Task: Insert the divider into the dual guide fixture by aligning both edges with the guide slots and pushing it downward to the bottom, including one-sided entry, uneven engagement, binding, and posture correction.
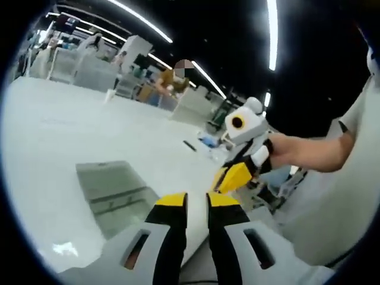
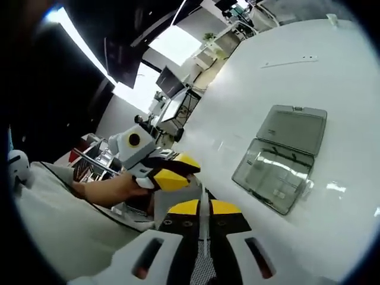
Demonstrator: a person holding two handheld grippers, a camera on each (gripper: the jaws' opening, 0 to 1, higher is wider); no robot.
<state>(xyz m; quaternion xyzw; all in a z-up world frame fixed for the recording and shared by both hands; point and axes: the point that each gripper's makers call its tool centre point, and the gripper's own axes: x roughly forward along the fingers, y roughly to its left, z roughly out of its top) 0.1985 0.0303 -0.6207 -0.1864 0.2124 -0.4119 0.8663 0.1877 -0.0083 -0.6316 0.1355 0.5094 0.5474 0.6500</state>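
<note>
My right gripper (image 2: 200, 208) pinches a thin, stiff, light divider (image 2: 203, 228) by its edge. My left gripper (image 1: 196, 200) is slightly open and empty. The clear case (image 2: 282, 163) lies open on the desk (image 2: 309, 89).

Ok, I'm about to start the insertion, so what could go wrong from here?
The thin pale divider pinched in the right claw looks slim and could tilt, entering one slot first and binding. The open clear plastic case lies unheld on the smooth white table, with the left claw open and apart from it; pushing down may slide it.
</note>
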